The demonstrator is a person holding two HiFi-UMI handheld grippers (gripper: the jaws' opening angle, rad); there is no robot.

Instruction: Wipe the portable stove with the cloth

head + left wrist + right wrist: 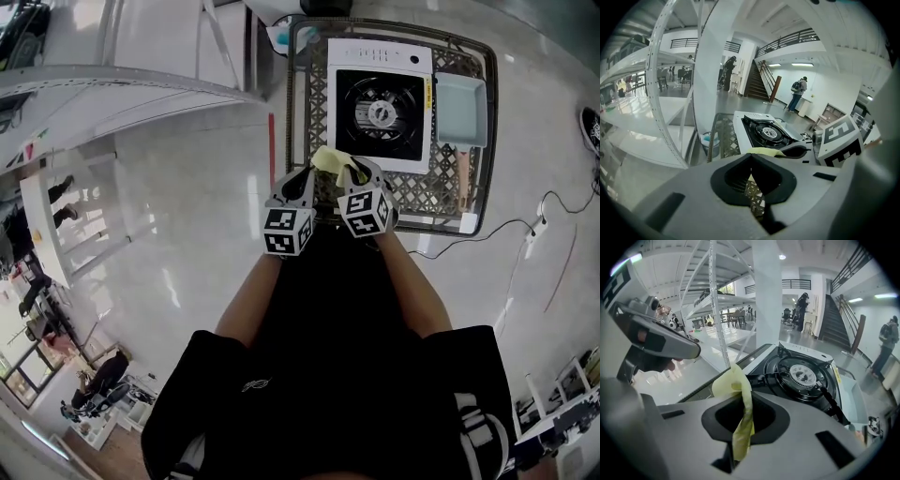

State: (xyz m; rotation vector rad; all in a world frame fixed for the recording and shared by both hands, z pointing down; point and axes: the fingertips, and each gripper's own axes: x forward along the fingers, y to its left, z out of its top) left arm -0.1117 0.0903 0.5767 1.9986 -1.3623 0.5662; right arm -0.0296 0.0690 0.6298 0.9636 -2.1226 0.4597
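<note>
A white portable stove (pixel 380 103) with a black burner top sits on a wire-lattice cart (pixel 309 112). Both grippers hover side by side at the cart's near edge, just short of the stove. A yellow cloth (pixel 332 161) bridges their tips. My right gripper (pixel 361 172) is shut on the cloth (pixel 738 390), which hangs through its jaws with the stove (pixel 806 376) right behind. My left gripper (pixel 307 178) is shut too; in its view the cloth (pixel 764 151) starts at its tip (pixel 750 159) and runs right, and a pale strip shows between the jaws. The stove (pixel 766 131) lies beyond.
A pale blue tray (pixel 459 111) rests on the cart right of the stove. A white shelving rack (pixel 112 80) stands to the left, with a small bin (pixel 710 140) beside the cart. A cable (pixel 511 225) trails over the floor on the right. People stand far off.
</note>
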